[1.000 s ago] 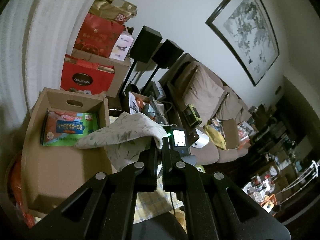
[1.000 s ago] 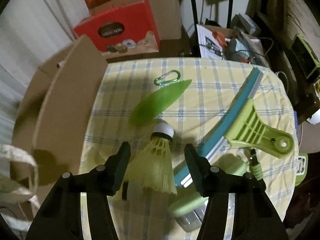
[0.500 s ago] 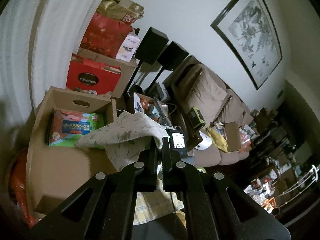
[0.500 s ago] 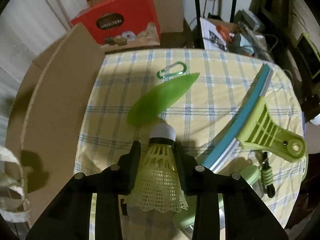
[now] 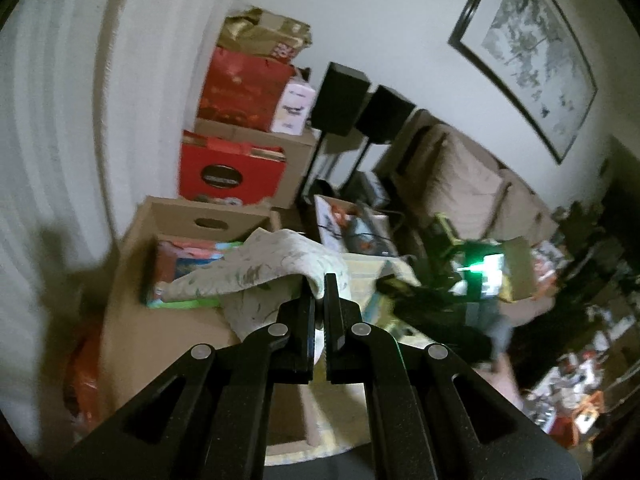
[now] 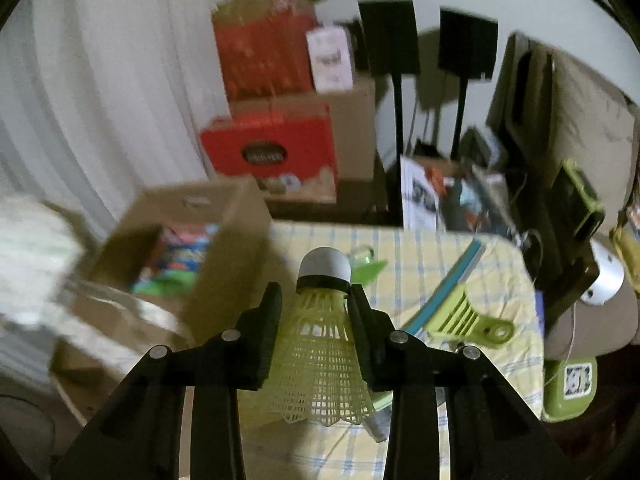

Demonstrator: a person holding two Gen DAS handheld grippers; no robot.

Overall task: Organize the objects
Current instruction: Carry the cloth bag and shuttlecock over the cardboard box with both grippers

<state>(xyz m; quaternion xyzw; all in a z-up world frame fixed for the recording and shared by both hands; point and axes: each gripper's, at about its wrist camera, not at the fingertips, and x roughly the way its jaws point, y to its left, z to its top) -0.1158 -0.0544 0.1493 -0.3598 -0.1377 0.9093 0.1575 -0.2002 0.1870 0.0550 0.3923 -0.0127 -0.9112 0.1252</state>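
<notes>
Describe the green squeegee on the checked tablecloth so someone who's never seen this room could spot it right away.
Find the table with the yellow checked tablecloth, right of the open cardboard box. Near the cloth's right edge lies the squeegee. It alone has a long blue blade strip and a ribbed lime-green handle ending in a round hanging hole; the green leaf-shaped piece nearby is flat and plain.

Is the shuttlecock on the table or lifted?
Lifted: the right gripper is shut on the shuttlecock, its skirt clear of the checked tablecloth.
</notes>
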